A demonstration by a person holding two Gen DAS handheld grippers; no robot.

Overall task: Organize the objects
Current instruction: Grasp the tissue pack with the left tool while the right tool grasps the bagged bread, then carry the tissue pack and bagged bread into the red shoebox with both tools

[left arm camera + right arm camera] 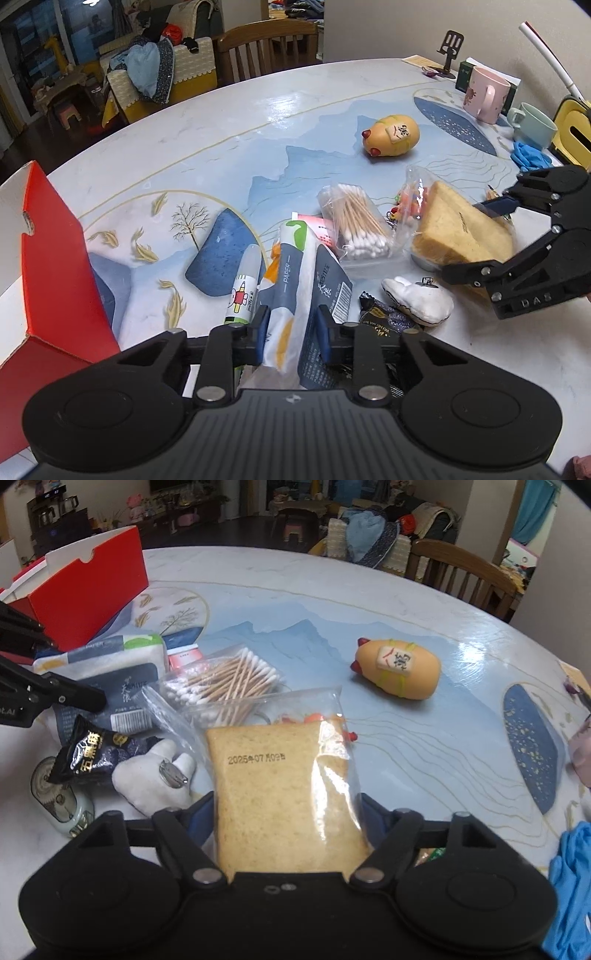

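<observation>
My left gripper (291,338) is shut on a white-and-blue tissue pack (295,273), seen also in the right wrist view (110,657). My right gripper (288,819) is shut on a bagged slice of bread (284,794); in the left wrist view the gripper (476,236) and the bread (458,229) show at the right. A bag of cotton swabs (360,223) lies between the two. A white plush (419,299), a black snack packet (92,755) and a glue stick (242,291) lie close by. A yellow toy (393,136) lies farther off.
An open red box (55,258) stands at the left of the table (221,140). A pink mug (484,94), a green cup (533,125), a yellow holder (572,129) and blue gloves (530,155) sit at the far right. A small round tin (59,797) lies near the plush.
</observation>
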